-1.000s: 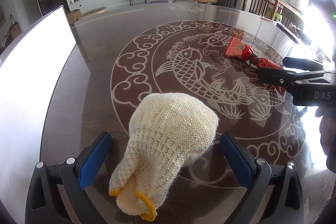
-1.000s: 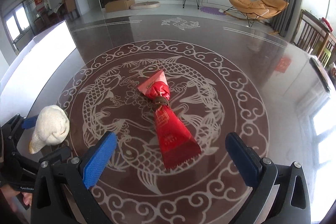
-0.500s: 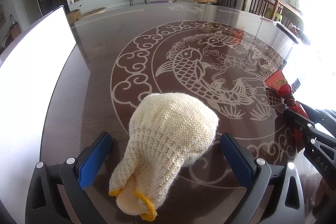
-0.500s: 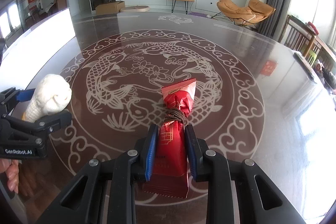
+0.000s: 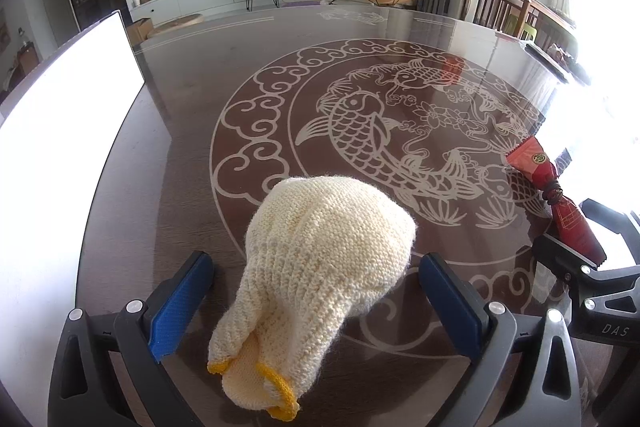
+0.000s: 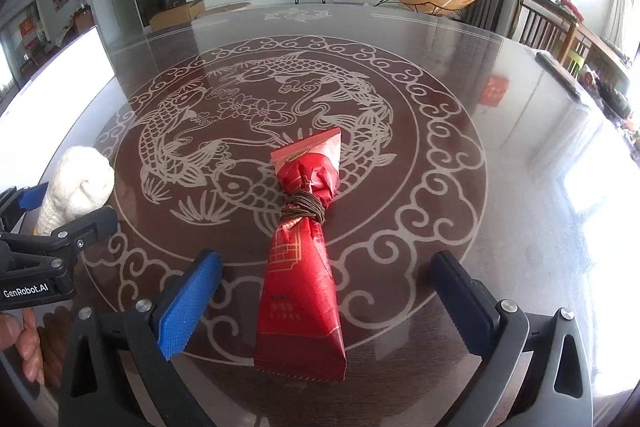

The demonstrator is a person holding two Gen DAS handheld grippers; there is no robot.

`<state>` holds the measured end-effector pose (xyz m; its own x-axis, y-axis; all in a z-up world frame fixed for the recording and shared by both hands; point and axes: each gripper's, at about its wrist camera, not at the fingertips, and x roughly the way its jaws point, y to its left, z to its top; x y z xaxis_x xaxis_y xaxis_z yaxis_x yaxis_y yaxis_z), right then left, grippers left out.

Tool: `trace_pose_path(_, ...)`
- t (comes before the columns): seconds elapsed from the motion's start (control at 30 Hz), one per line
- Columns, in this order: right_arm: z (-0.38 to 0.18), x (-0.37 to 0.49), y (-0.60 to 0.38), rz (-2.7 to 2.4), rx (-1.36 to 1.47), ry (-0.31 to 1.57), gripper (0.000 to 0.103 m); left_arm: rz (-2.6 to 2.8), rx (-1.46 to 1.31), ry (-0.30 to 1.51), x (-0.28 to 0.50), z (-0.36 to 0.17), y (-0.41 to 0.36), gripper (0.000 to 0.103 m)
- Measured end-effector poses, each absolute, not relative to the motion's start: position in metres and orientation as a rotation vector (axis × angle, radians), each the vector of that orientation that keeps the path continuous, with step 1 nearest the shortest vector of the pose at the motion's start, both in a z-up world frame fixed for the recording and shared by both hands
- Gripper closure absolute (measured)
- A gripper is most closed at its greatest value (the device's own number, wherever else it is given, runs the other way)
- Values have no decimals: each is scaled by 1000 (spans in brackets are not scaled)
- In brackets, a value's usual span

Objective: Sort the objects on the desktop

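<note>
R claw (image 6: 326, 301) jaws opening, blue pads wide apart w/ red snack packet (image 6: 306, 259) lying flat on the tabletop (image 6: 500, 155) between them, pads not touching it. Packet is tied round its middle w/ brown cord (image 6: 302, 211), serrated end nearest the camera, other end pointing toward the fish pattern (image 6: 260, 131) at centre. L claw (image 5: 316, 303) also spread wide, pads either side of a cream knitted pouch (image 5: 320, 267) w/ yellow-edged opening toward the camera; pads look clear of the knit, pouch resting on the tabletop. Pouch sits at the edge of the round scroll border, well apart from the packet, which shows at far R in L wrist view (image 5: 556, 203). Fingertips (image 6: 28, 343) of a hand visible under L claw's body in R wrist view. White board (image 5: 60, 131) along L edge of tabletop
</note>
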<state>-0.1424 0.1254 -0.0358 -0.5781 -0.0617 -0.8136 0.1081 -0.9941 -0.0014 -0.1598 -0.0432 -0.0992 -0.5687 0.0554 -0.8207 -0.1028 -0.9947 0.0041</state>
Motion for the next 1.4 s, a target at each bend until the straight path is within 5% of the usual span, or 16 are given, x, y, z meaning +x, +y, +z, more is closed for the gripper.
trace_pose_path(1.4,-37,-144,125,-2707,1394,78,0,2704,-1388,82,-162,-100,-43,0)
